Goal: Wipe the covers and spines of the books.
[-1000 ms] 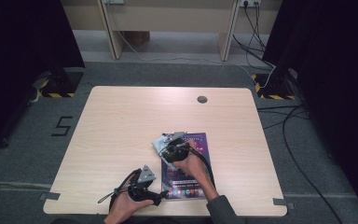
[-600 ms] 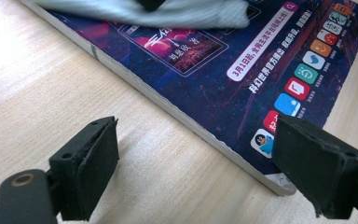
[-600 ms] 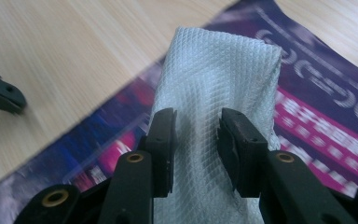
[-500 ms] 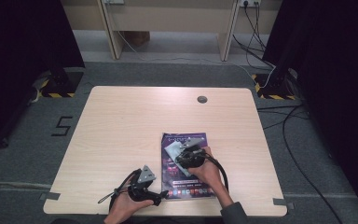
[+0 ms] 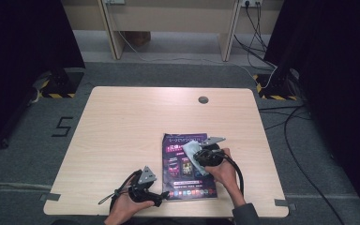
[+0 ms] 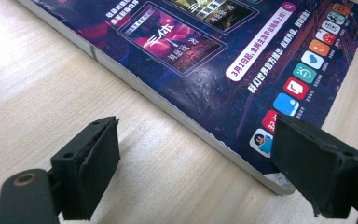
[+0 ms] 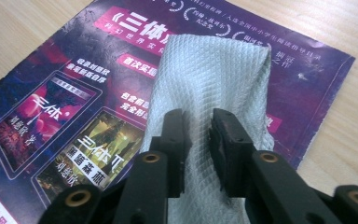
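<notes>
A purple magazine lies flat near the table's front edge, its cover facing up. A grey waffle-weave cloth rests on the cover. My right gripper is over the magazine's right half, and its jaws have just been closing. The cloth is pinched between them at the right gripper. My left gripper lies at the magazine's near left corner. It stands open, one jaw over bare table and the other over the magazine's corner.
The light wooden table has a round cable hole at the back. Cables trail over the grey floor at the right. Black curtains stand on both sides, with desk legs beyond the table.
My right gripper has slid to the right across the magazine cover, taking the cloth with it. The left gripper has stayed put.
</notes>
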{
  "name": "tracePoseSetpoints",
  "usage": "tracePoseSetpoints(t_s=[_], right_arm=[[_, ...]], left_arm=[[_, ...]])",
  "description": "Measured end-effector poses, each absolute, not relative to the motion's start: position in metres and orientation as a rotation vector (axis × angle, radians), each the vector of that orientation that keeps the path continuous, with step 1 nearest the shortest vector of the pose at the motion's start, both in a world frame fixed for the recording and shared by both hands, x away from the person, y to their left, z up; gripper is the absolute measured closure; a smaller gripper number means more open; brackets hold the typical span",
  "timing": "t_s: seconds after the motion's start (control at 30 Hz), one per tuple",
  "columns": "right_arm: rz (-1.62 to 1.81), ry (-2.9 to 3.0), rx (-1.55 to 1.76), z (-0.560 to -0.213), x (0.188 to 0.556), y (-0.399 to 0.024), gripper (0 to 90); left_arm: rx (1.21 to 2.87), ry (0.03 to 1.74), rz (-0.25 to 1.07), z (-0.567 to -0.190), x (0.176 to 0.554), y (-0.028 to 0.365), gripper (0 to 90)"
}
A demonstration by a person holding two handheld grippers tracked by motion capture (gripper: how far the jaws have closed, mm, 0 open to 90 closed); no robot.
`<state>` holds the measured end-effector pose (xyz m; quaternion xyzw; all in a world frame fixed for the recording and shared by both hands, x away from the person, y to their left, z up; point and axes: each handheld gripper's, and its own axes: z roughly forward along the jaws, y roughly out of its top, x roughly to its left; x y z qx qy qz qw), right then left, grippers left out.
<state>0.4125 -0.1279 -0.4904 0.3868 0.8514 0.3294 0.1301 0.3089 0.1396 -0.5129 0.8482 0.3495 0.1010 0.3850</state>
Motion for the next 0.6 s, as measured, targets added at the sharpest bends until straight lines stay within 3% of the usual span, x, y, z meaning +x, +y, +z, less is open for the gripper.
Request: tracePoseSetpoints(t_s=[0.2, 0.6], right_arm=[[0.962, 2.441, 1.122, -0.482, 0.412, -0.132, 83.7], [1.118, 2.250, 1.173, -0.436, 0.406, -0.176, 85.2]], left_arm=[[2.160, 0.891, 0.252, -0.513, 0.309, 0.140, 14.7], [2.164, 0.888, 0.252, -0.513, 0.310, 0.140, 14.8]])
